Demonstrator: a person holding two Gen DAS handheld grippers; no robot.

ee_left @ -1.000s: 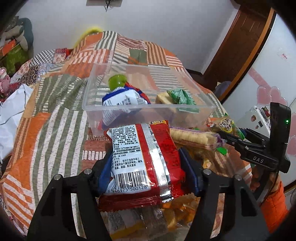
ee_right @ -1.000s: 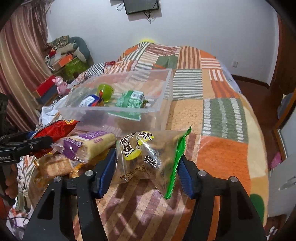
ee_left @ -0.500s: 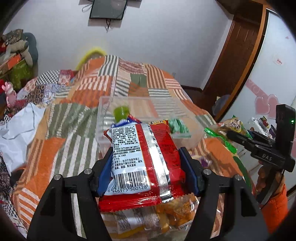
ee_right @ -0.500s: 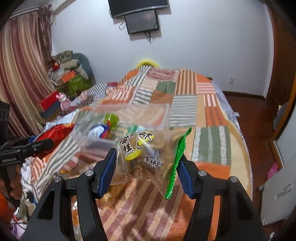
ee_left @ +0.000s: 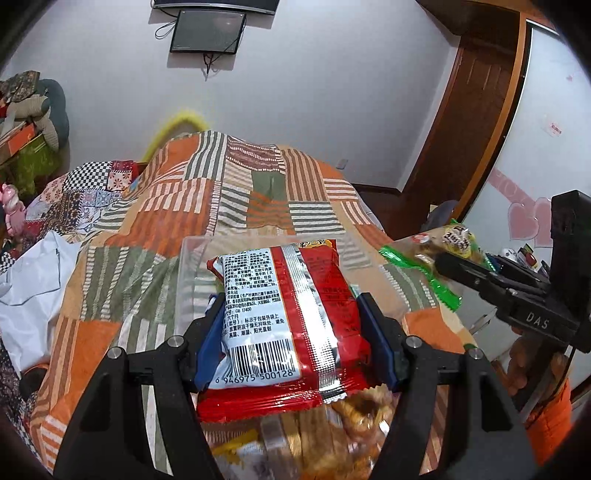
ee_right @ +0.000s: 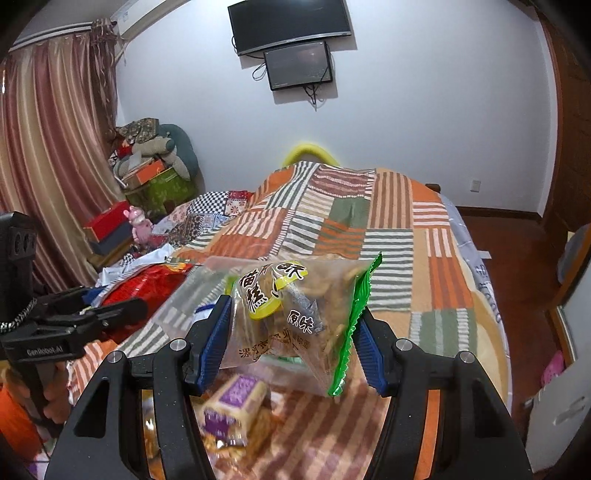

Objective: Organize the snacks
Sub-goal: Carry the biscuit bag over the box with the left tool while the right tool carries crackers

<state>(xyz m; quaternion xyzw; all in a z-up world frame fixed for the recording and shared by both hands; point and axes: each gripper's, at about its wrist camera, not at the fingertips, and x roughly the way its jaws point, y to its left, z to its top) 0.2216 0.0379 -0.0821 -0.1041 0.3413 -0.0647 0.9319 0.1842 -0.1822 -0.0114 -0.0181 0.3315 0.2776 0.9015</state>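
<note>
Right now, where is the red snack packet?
The red snack packet is clamped in the left gripper, centre of the left wrist view, lifted in front of the clear plastic bin on the patchwork bed.

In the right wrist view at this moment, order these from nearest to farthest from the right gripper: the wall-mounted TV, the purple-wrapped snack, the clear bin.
1. Purple-wrapped snack: just below the right gripper, lower left.
2. Clear bin: beyond the fingers, on the bedspread.
3. Wall-mounted TV: high on the far wall.
</note>
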